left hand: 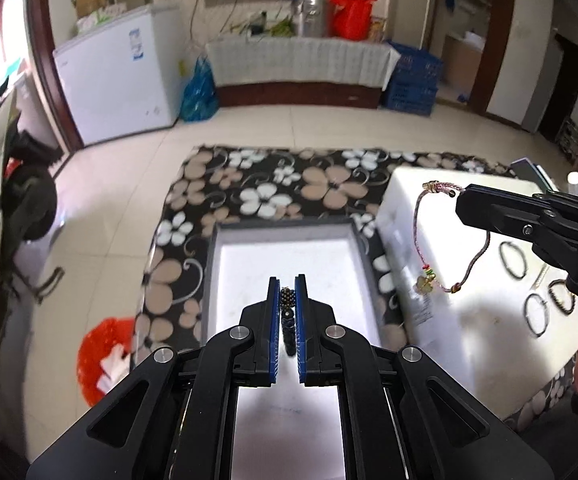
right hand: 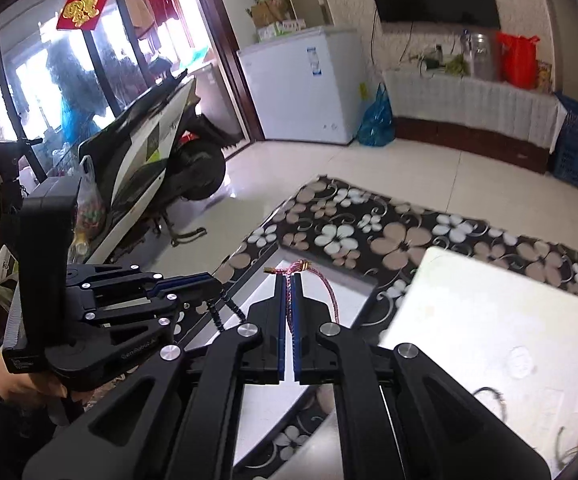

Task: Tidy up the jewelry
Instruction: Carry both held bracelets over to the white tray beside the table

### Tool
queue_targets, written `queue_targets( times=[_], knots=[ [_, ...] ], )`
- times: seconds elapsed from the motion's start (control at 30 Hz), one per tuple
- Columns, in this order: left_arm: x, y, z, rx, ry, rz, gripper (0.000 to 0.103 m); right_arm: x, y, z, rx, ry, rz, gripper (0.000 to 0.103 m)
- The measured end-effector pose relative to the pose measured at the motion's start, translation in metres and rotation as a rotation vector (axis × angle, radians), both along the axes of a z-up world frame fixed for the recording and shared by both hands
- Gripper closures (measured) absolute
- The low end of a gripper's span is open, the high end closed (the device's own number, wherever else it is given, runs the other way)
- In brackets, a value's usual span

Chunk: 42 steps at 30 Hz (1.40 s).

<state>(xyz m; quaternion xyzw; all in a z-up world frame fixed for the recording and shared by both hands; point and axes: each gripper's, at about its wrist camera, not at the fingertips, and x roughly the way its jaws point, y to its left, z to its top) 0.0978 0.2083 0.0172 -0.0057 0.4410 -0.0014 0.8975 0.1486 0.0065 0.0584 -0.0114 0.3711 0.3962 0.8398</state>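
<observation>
Beaded bracelet (left hand: 287, 312) pinched by left fingers (left hand: 275, 320); braided cord bracelet (left hand: 429, 236) dangles.

Dark beaded bracelet (left hand: 287, 312) pinched between blue pads, lower centre of frame, over grey-rimmed white tray (left hand: 225, 240). Pink cord bracelet (left hand: 421, 232) with gold clasp and charm dangles, right of frame. Several dark bracelets (left hand: 513, 260) lie flat on white box (left hand: 401, 200), far right.

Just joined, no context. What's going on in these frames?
A person is sorting jewelry with two handheld grippers. The left gripper is shut on a dark beaded bracelet above the shallow grey-rimmed white tray. The right gripper is shut on a pink braided cord bracelet with gold charm, held in the air. More dark bracelets lie on the white box lid.
</observation>
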Motion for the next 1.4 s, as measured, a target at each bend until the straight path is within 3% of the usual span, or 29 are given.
queue_targets(
  times=[0.27,0.63,0.77,0.87,1.17,1.4],
  knots=[
    [0.007,0.013,-0.029,-0.036,0.115,0.029,0.096,0.006,0.020,-0.026,-0.041,0.107,-0.027,0.101],
    [0.013,0.025,-0.049,-0.027,0.169,0.064,0.096,0.004,0.042,-0.054,-0.099,0.170,-0.058,0.101],
    [0.013,0.028,-0.050,-0.028,0.171,0.069,0.096,-0.002,0.049,-0.047,-0.033,0.173,-0.030,0.101],
    [0.014,0.033,-0.053,-0.029,0.173,0.081,0.096,-0.007,0.056,-0.041,-0.040,0.140,-0.031,0.101],
    [0.015,0.045,-0.071,-0.026,0.219,0.096,0.096,0.005,0.057,-0.076,-0.164,0.182,-0.091,0.101],
    [0.016,0.037,-0.087,-0.043,0.252,0.046,0.096,0.009,0.054,-0.090,-0.201,0.224,-0.115,0.101]
  ],
)
